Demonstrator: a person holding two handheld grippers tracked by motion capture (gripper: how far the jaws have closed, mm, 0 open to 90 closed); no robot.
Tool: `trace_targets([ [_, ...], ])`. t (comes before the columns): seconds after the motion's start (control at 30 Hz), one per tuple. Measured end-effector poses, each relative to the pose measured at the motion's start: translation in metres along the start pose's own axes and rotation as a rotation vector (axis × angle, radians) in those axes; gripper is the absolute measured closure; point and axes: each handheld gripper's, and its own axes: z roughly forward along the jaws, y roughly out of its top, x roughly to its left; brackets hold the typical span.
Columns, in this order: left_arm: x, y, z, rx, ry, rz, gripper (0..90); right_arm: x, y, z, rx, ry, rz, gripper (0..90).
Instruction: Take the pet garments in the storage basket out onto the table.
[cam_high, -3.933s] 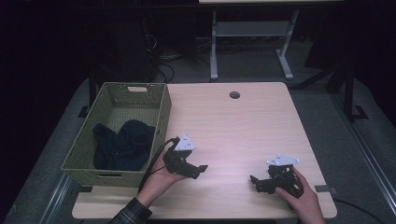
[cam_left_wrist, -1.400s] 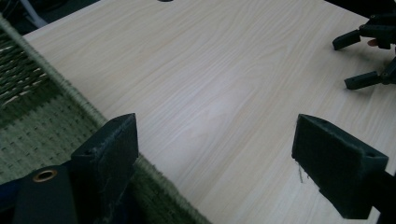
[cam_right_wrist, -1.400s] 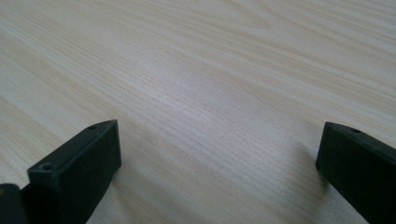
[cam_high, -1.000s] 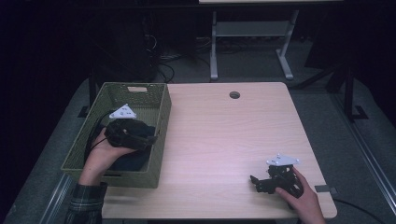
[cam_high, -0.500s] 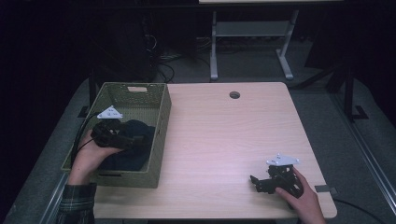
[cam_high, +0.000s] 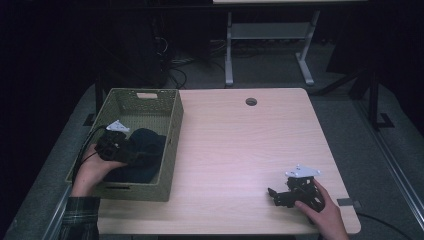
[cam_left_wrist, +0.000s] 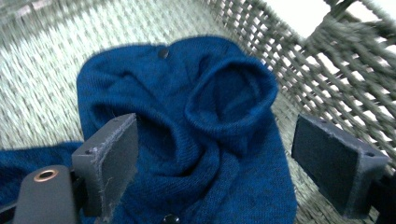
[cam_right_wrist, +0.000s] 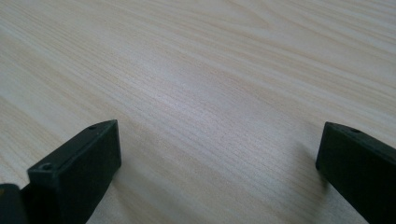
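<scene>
Left tool (cam_high: 131, 152) now in basket (cam_high: 172, 131) (open) over sweater (cam_left_wrist: 196, 140)

Blue knit garment (cam_left_wrist: 196, 135), olive woven basket (cam_high: 172, 135).

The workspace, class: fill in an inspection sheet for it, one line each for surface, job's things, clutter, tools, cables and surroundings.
Surface: light wooden table with a round hole near its far edge.
Job's things: green woven rectangular basket on the table's left end; crumpled dark blue knitted garment with buttons lying inside it.
Clutter: nothing seen.
Tools: left tool inside the basket, jaws open either side of the garment, not closed on it; right tool low over bare wood at the near right, jaws open, holding nothing.
Cables: black cable trailing from the left tool over the basket's left rim.
Surroundings: dark room, grey floor, white metal stand beyond the table.
</scene>
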Motion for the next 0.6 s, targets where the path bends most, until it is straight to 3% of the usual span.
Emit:
trace_targets([
  [0.13, 0.001, 0.001, 0.004, 0.024, -0.026, 0.007, 17.2, 0.0, 0.0, 0.0, 0.0, 0.0, 0.0, 0.0],
  [0.33, 0.006, -0.004, 0.011, 0.077, 0.001, 0.053, 17.3, 0.0, 0.0, 0.0, 0.0, 0.0, 0.0, 0.0],
  [0.6, 0.013, -0.014, 0.026, 0.133, -0.006, 0.06, 17.5, 0.0, 0.0, 0.0, -0.001, 0.0, -0.001, 0.0],
])
